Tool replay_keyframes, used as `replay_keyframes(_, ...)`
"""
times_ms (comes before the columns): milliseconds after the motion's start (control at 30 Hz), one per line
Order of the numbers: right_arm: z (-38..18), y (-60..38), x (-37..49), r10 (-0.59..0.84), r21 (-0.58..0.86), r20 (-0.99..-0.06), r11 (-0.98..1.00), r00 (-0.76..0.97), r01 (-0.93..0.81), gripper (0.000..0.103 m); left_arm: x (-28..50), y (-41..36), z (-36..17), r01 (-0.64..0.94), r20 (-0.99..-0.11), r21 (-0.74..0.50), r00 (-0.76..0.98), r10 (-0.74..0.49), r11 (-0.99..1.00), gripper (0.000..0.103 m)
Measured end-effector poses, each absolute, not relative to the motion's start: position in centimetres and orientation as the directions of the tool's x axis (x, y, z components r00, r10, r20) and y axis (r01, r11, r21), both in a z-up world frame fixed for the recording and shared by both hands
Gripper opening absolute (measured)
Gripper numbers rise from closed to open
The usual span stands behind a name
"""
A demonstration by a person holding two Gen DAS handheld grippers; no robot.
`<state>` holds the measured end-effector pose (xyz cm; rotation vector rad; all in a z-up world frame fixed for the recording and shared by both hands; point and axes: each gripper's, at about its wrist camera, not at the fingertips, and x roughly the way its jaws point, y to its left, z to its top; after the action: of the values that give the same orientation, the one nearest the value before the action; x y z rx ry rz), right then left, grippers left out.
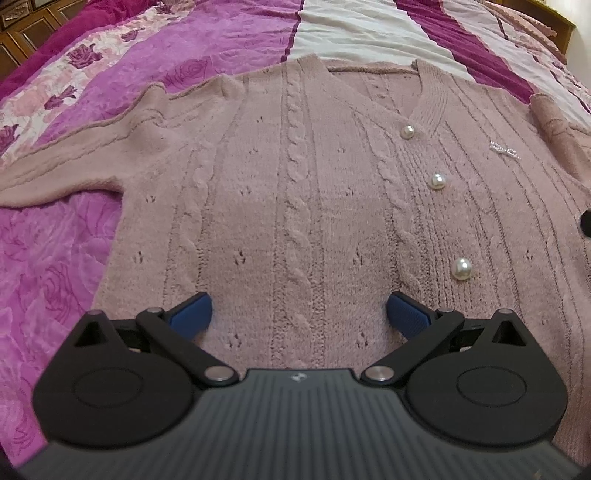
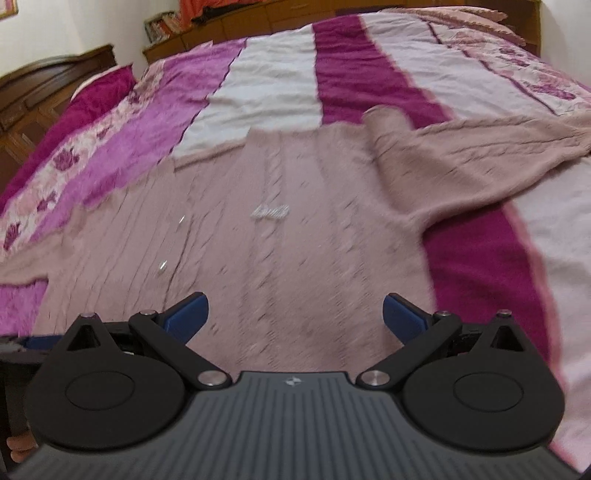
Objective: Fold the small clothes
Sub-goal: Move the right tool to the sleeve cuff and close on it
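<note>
A dusty-pink cable-knit cardigan (image 1: 295, 192) with pearl buttons (image 1: 437, 181) lies flat, front up, on the bed. Its left sleeve (image 1: 66, 162) stretches out to the left. My left gripper (image 1: 298, 314) is open and empty, low over the cardigan's lower left front. In the right wrist view the cardigan (image 2: 280, 258) is blurred, and its right sleeve (image 2: 480, 155) lies spread to the right. My right gripper (image 2: 293, 314) is open and empty over the cardigan's lower right front.
The bed is covered by a striped magenta, pink and white quilt (image 1: 207, 44) with rose prints, also in the right wrist view (image 2: 280, 81). A dark wooden headboard and cabinets (image 2: 44, 88) stand at the left. A pink blanket (image 2: 465, 18) lies at the far end.
</note>
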<state>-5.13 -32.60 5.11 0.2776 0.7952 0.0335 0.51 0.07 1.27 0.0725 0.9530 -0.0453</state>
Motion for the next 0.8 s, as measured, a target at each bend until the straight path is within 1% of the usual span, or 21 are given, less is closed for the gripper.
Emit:
replay_keyframes(133, 6.1, -35.9, -5.0, 0.1, 0.283, -0.679, 0.95, 0.727, 0.134, 0.103, 0.6, -0.3, 1.8, 0.062, -0.812, 0.043, 0.584, -0.001, 0.997, 0.103)
replay_keyframes(333, 6.9, -41.2, -4.6, 0.069, 0.326, -0.641, 0.926, 0.764, 0.189, 0.103, 0.5, -0.6, 2.4, 0.039, -0.807, 0.012, 0.59, -0.013, 0.999, 0.103)
replay_keyframes(800, 5.4, -50.9, -1.7, -0.005, 0.418, -0.604, 0.85, 0.797, 0.322, 0.103, 1.0, -0.8, 1.2, -0.02, -0.826, 0.037, 0.562, 0.042, 0.999, 0.103)
